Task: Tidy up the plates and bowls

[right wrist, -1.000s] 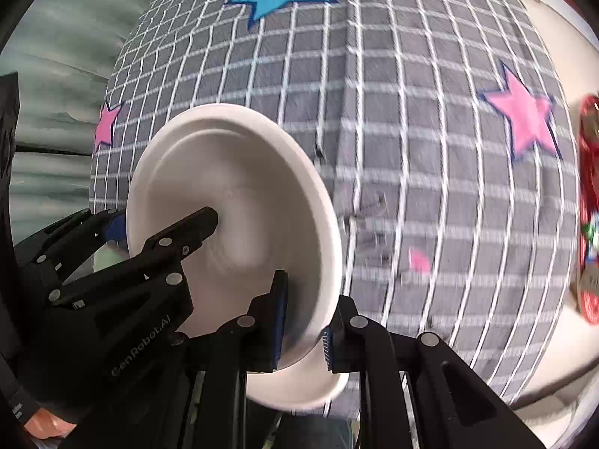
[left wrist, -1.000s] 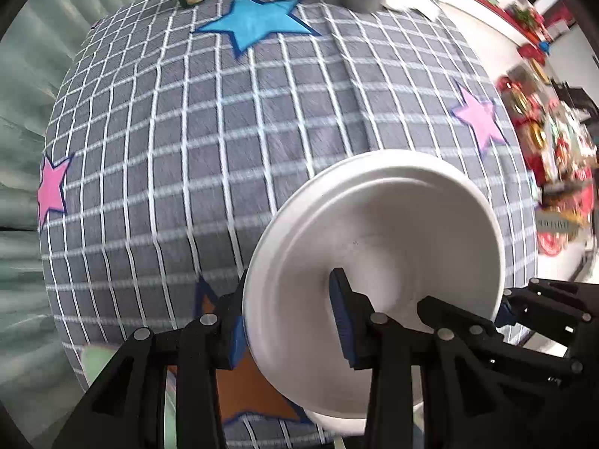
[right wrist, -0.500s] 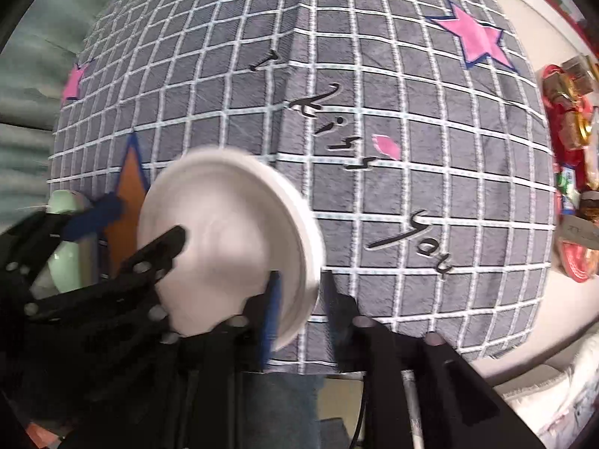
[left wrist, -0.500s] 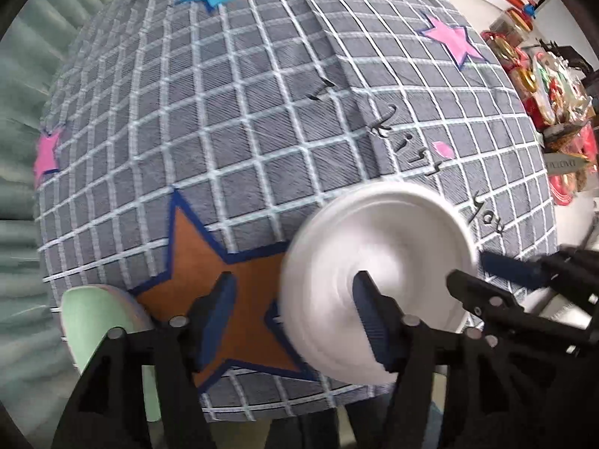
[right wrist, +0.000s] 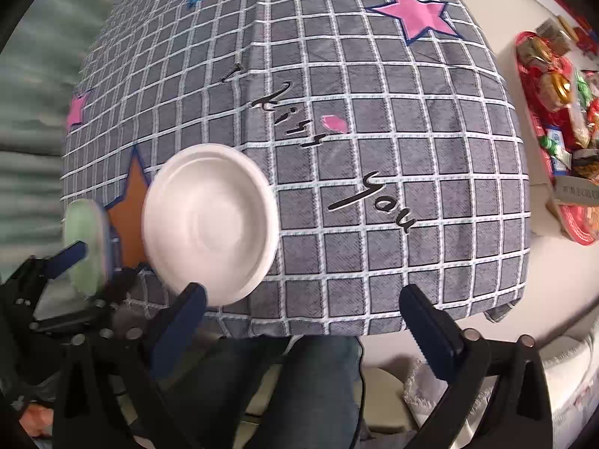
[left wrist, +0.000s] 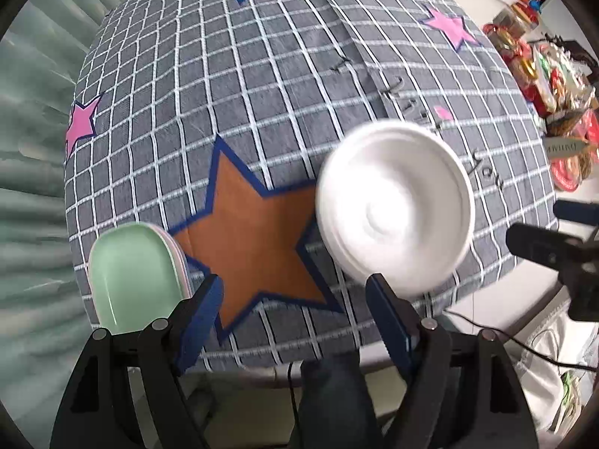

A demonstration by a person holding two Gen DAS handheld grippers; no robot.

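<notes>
From your left wrist view, your left gripper (left wrist: 295,314) is spread wide and holds nothing. The white plate (left wrist: 395,205) lies on the checked tablecloth (left wrist: 262,86) near the front edge, just past your right-hand fingertip (left wrist: 385,310), its left rim over a point of the orange star (left wrist: 258,243). To the left sits the green plate (left wrist: 134,273) on top of a pink one (only a sliver of pink rim shows). The other gripper's dark fingers enter at the far right edge.

From your right wrist view, your right gripper (right wrist: 303,321) is also spread, with nothing between its pads, and the white plate (right wrist: 209,220) sits ahead and left of it, free of both tools. The green plate (right wrist: 84,239) is blurred beside the left tool, so its exact seating is hard to read here.

My judgement: the white plate is set down but not yet stacked with the coloured ones. The risks from here:
- It is close to the table's front edge, so a nudge from a fingertip as you reach could slide it off.
- It looks smooth and shallow, so a pinch taken too near the rim's lip could slip.
- The cloth has a fold and could drag or bunch if you push the plate rather than lift it.
</notes>
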